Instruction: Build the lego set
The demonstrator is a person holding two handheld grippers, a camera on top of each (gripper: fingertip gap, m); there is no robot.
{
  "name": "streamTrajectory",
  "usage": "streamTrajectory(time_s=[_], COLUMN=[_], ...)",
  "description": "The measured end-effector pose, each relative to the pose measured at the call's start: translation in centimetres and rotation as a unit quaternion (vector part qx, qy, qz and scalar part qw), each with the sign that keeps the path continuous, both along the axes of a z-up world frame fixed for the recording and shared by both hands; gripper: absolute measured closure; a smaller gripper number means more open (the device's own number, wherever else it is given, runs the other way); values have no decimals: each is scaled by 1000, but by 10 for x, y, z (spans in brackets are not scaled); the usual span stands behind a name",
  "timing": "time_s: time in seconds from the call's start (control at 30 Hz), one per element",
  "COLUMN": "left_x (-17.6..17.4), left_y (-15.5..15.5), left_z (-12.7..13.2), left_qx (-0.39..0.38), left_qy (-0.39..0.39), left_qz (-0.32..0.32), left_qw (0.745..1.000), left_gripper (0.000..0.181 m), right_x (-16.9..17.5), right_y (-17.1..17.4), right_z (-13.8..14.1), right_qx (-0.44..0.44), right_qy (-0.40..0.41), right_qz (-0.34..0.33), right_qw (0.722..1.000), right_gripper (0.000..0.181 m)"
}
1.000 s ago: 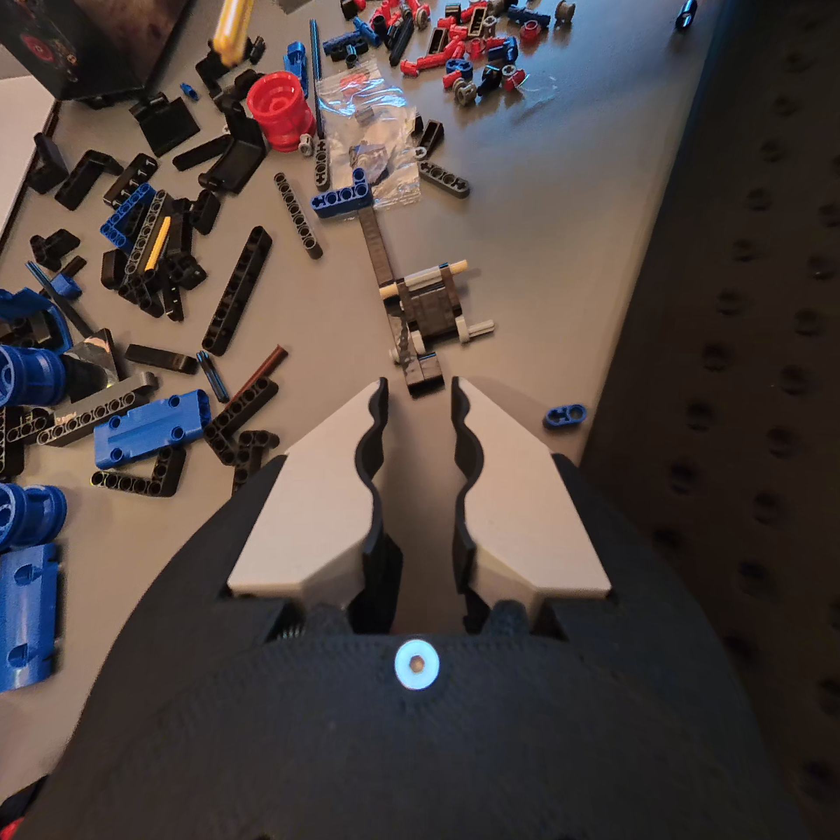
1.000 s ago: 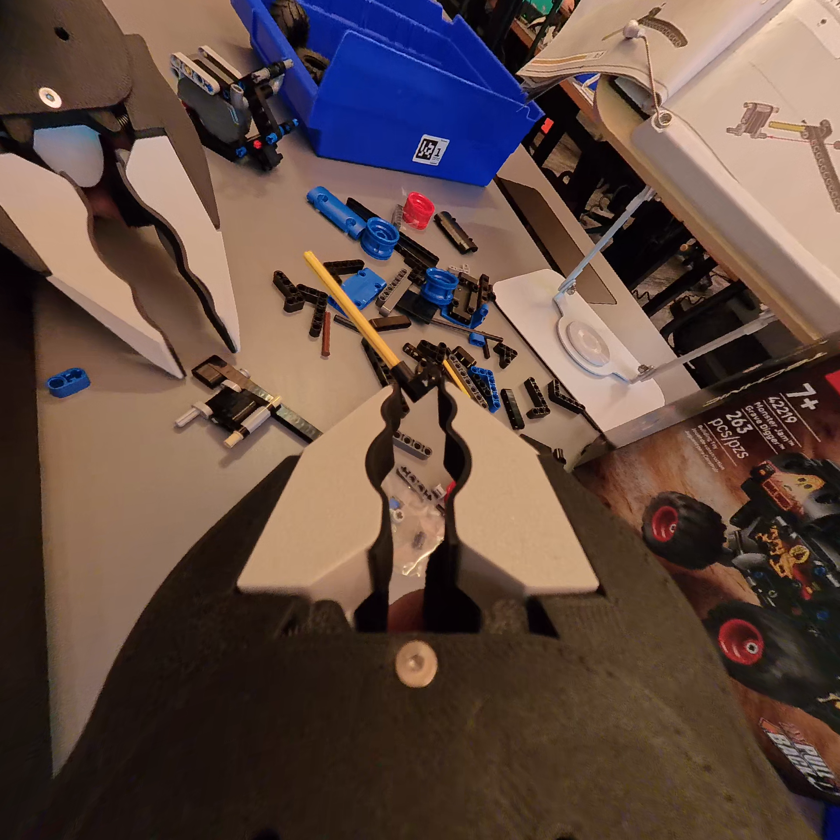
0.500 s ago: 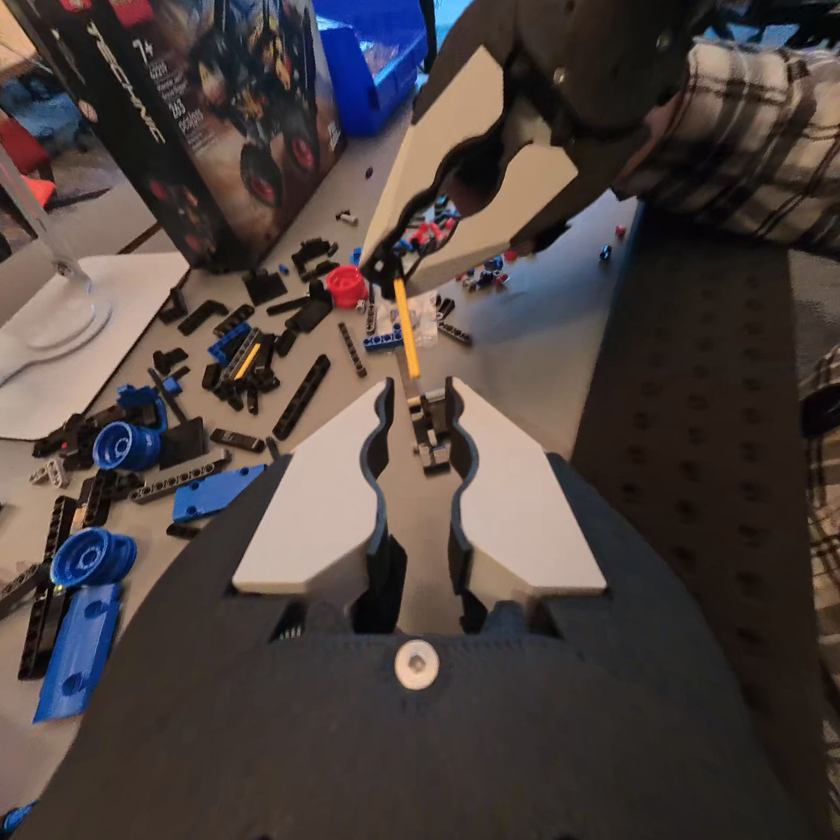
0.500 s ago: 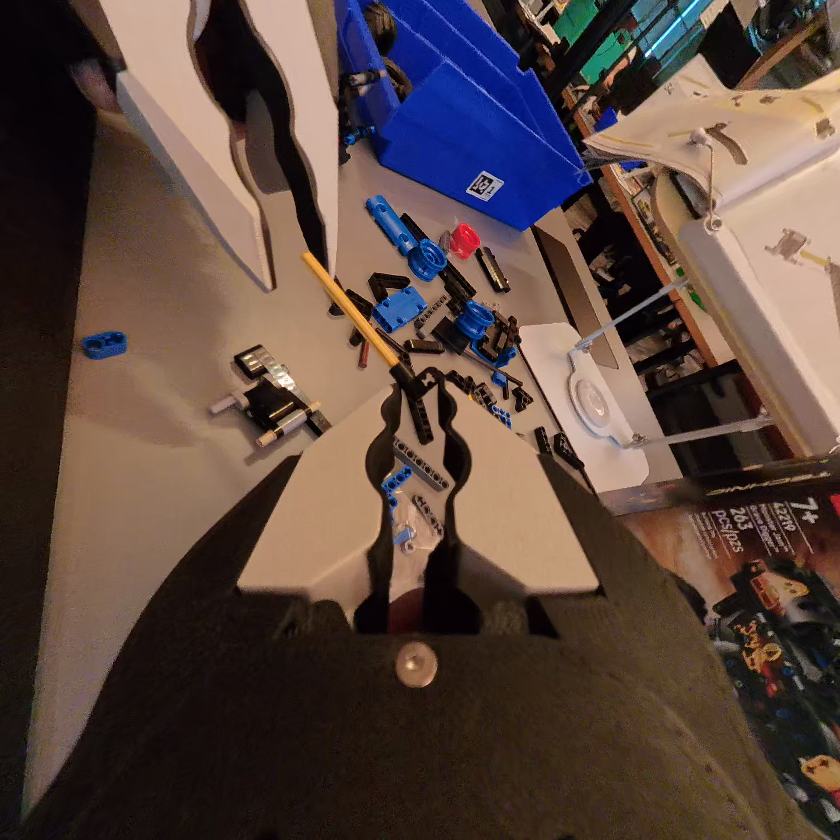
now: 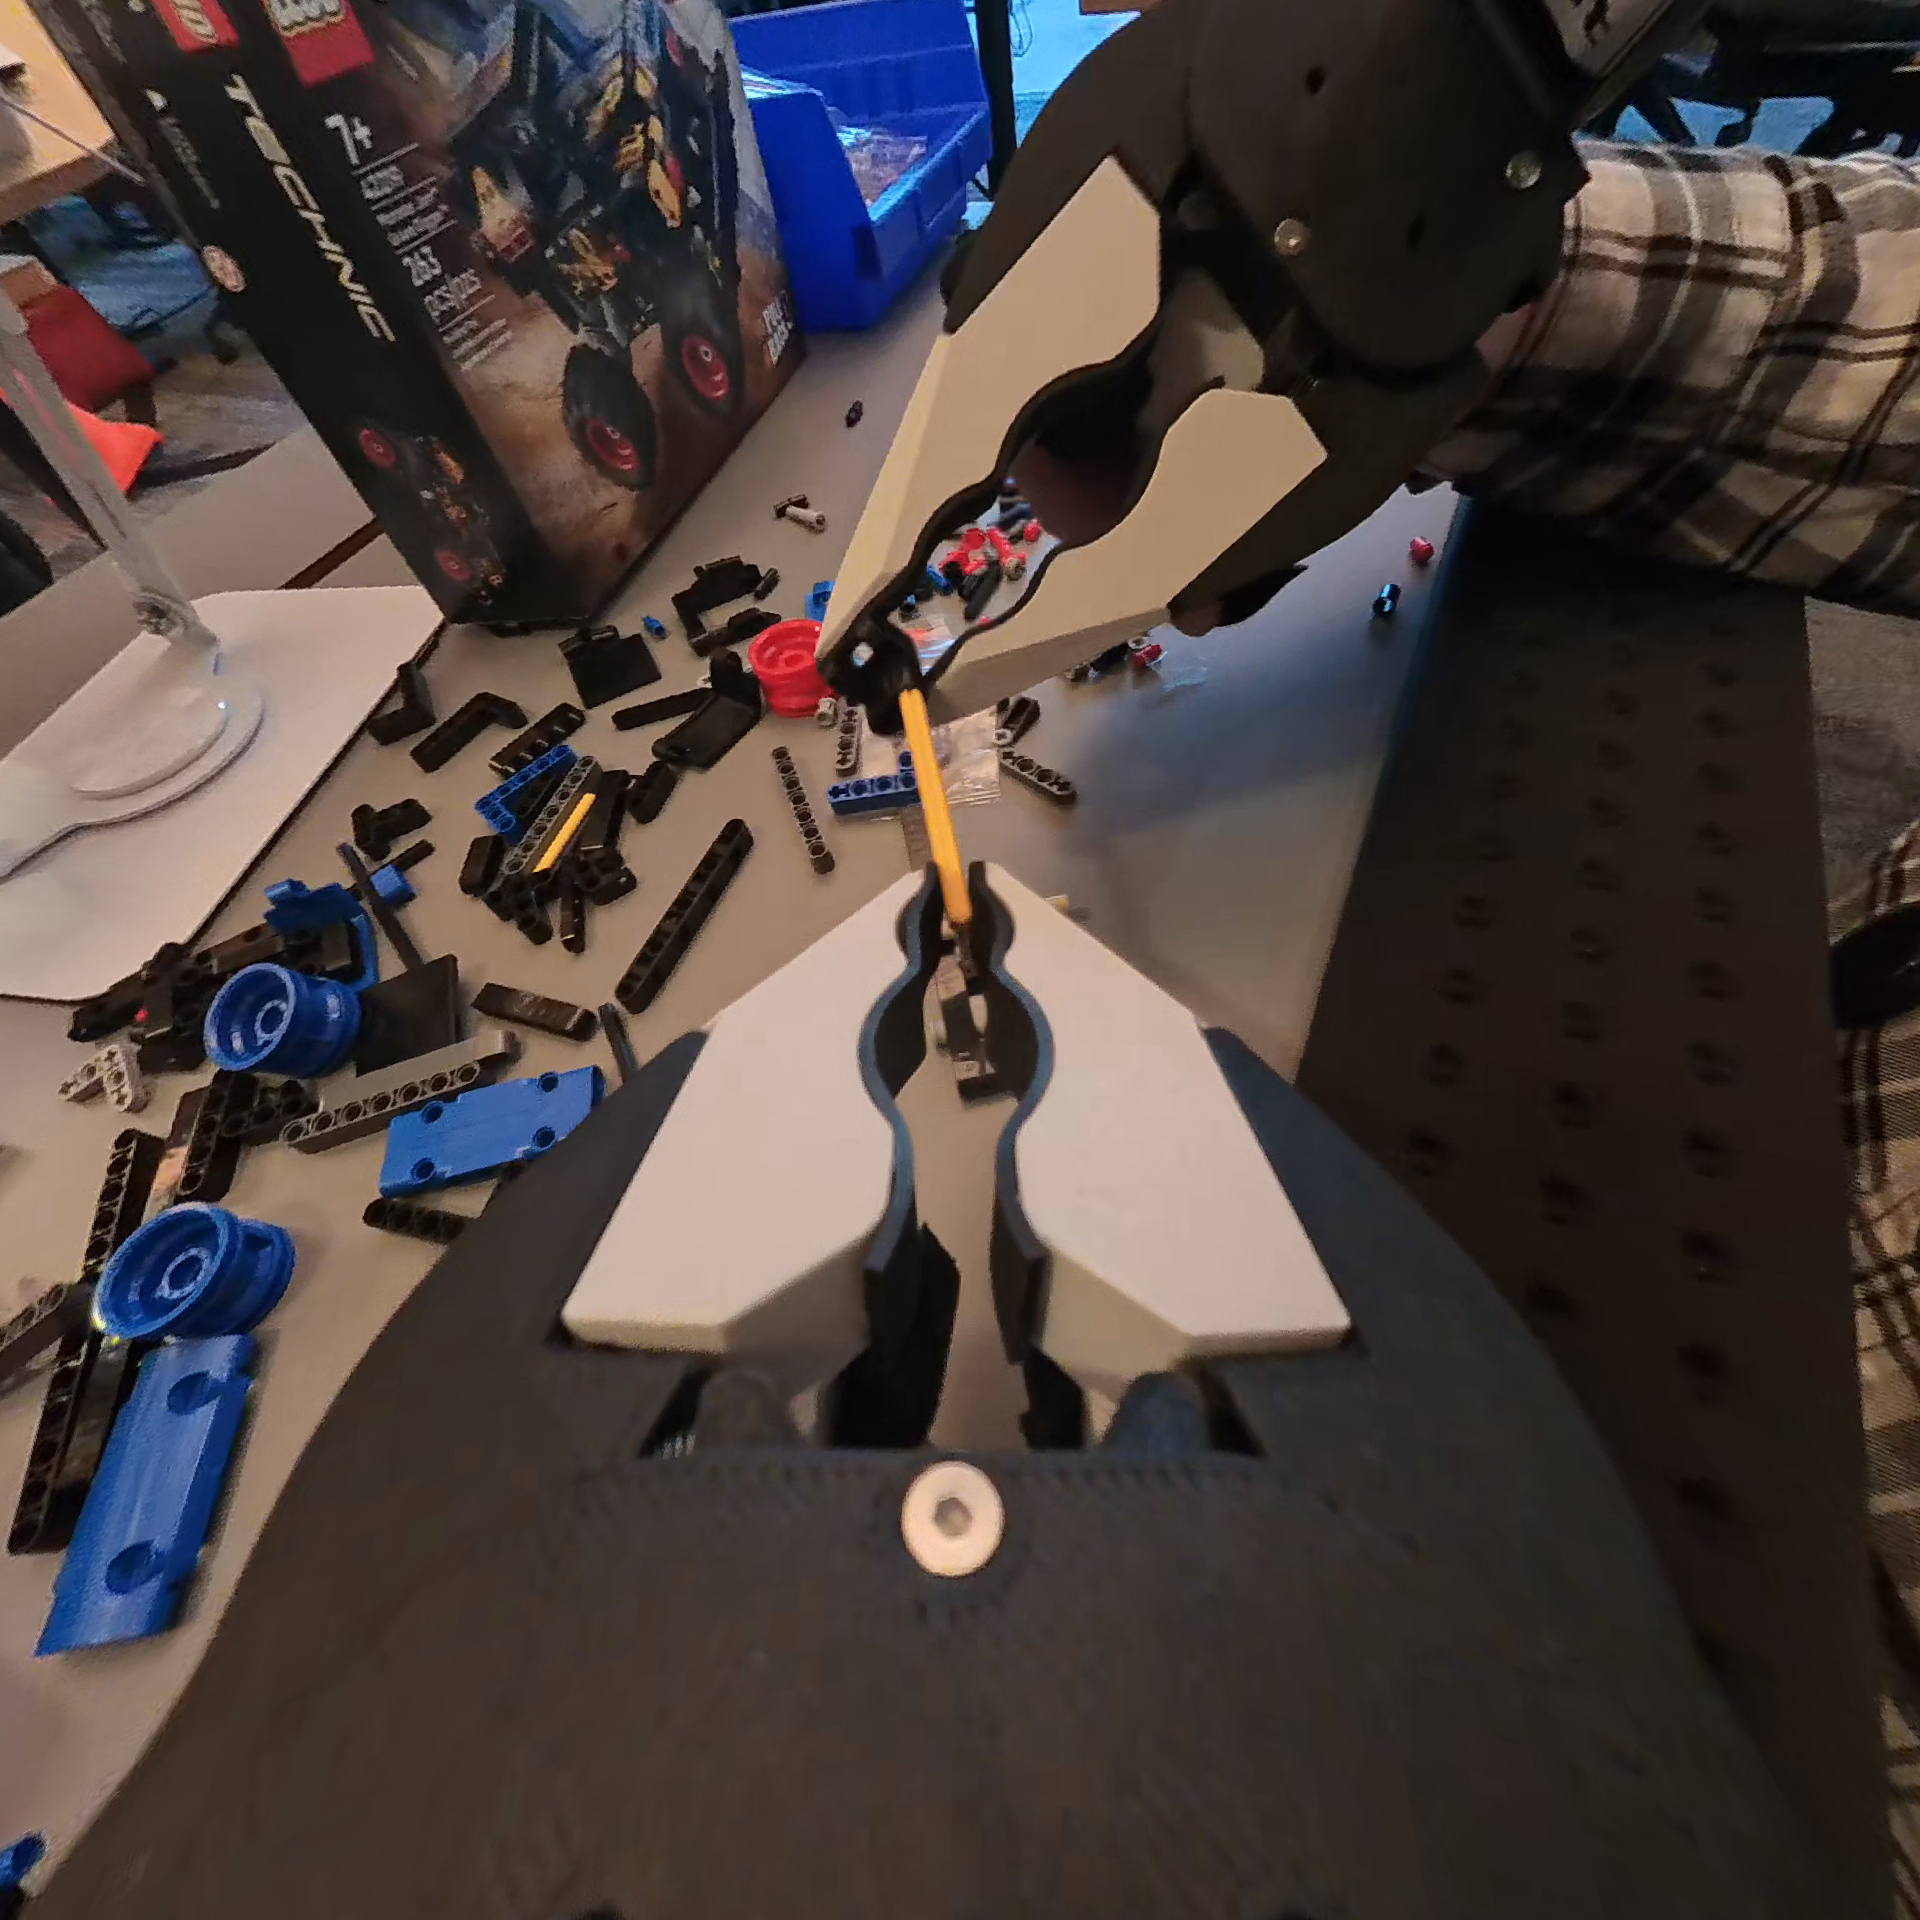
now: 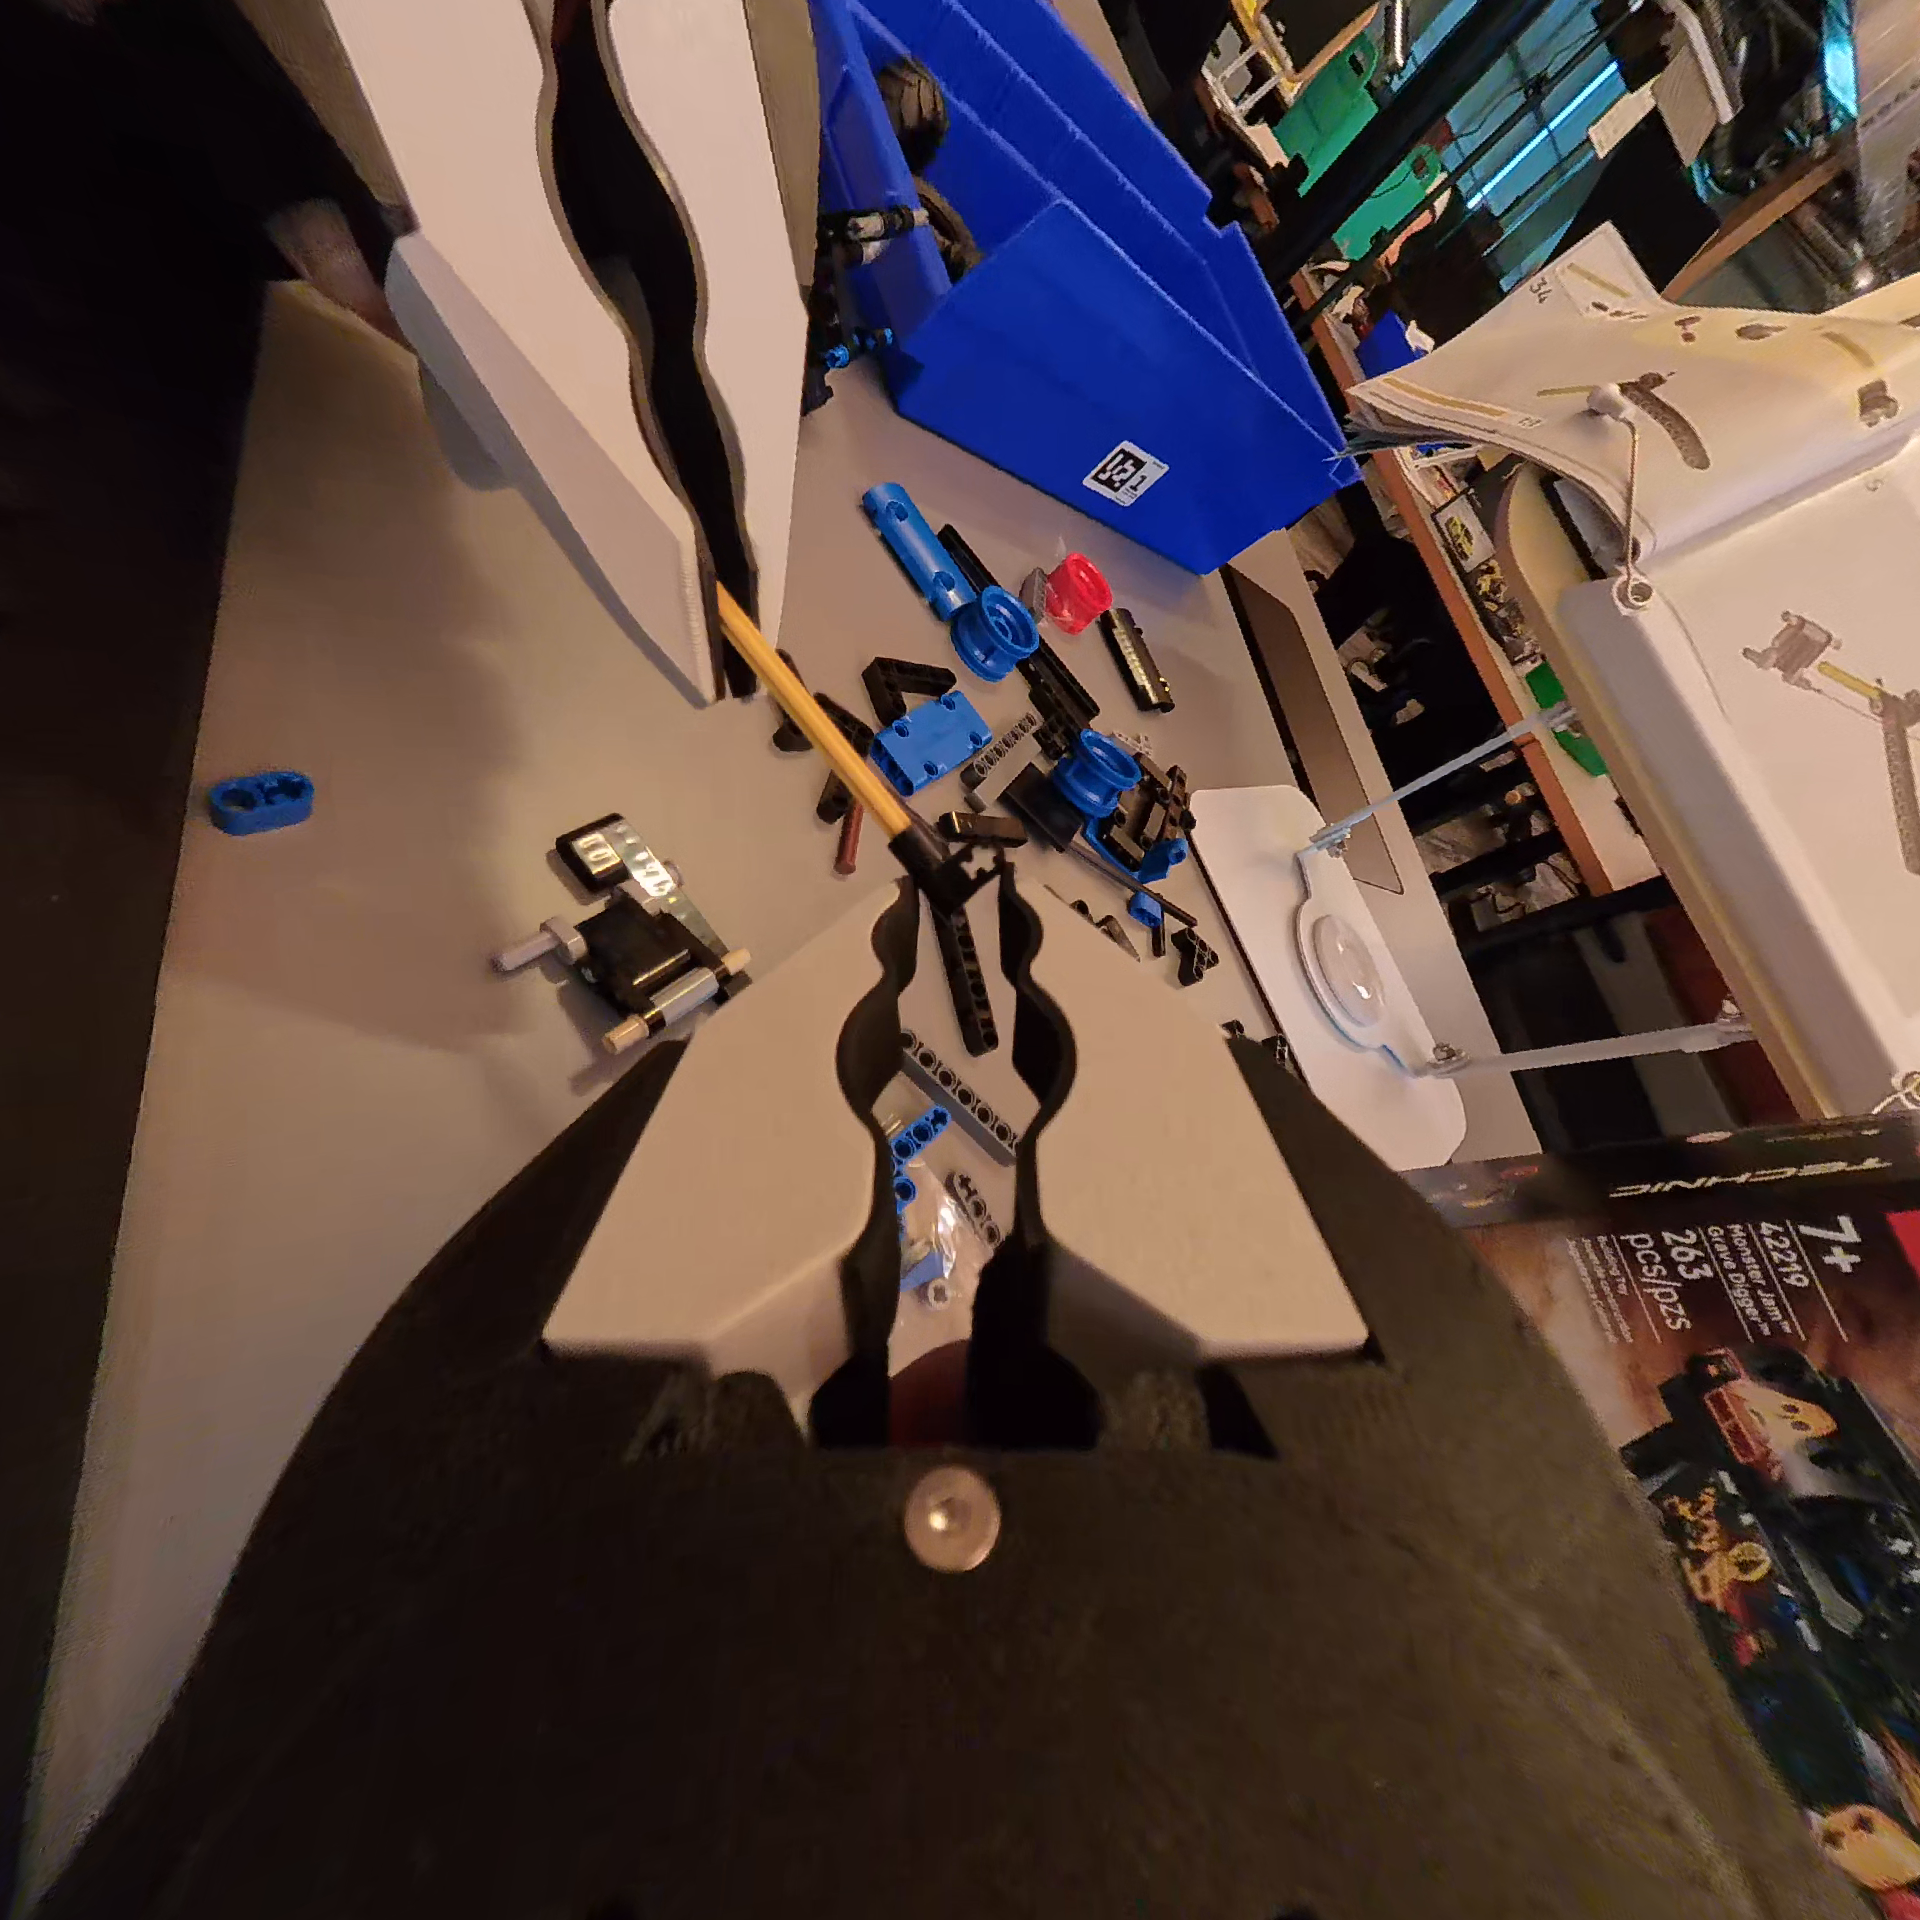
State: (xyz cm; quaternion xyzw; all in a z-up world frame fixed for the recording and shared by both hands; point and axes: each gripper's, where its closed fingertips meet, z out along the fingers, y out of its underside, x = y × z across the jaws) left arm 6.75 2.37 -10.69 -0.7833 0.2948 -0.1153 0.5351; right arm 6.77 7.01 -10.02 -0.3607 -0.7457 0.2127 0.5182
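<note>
- Yellow axle (image 5: 933, 800) was stretched in mid-air between both grippers, above the grey table (image 5: 1195, 831)
- R gripper (image 5: 883, 665) was pinched on a small black connector (image 5: 878, 675) fitted on one end of the axle; in its own wrist view the same connector (image 6: 951, 868) sat at its fingertips
- L gripper (image 5: 951, 894) had its tips pressed nearly together around the axle's other end; from the R wrist view the axle (image 6: 810, 722) ran into the L gripper (image 6: 727, 665) tips, though real clamping contact couldn't be told for sure
- Small black-and-grey sub-assembly (image 6: 634, 935) lay on the table below, w/ a loose blue link (image 6: 260, 800) near it, apart
- Loose pieces were scattered to the L: blue wheel hubs (image 5: 281, 1018), a red hub (image 5: 784, 665), black beams (image 5: 686, 914), a blue panel (image 5: 488, 1127)
- Set box (image 5: 499, 291) stood upright at the back, w/ a blue bin (image 5: 873, 166) beside it
- Plaid sleeve (image 5: 1714, 343) showed behind the R gripper
- Open instruction booklet (image 6: 1662, 374) sat on a white stand off to the side
</note>
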Motion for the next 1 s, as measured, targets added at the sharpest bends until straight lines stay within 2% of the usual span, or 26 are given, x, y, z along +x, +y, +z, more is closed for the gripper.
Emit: streamTrajectory(time_s=[0.2,0.43,0.6,0.7,0.77,1.0], left_x=[-7,-16,-17,-14,-14,-17], left_y=[0,4,3,2,2,5], left_z=[8,16,29,29,31,30], left_qx=[-4,20,57,65,72,74], left_qy=[-53,-63,-66,-60,-62,-61], left_qz=[13,43,41,31,30,39], left_qw=[998,997,995,996,995,995], left_gripper=[179,179,179,179,179,179], right_x=[-2,-6,-7,-10,-12,-15], right_y=[-2,-1,-15,-20,-18,-15], right_z=[8,17,22,35,38,41], right_qx=[-54,-166,-354,-411,-427,-421], right_qy=[15,17,-15,-2,2,9], right_qz=[-2,-8,37,58,61,56], right_qw=[998,986,934,910,902,905], right_gripper=[162,159,141,154,160,156])
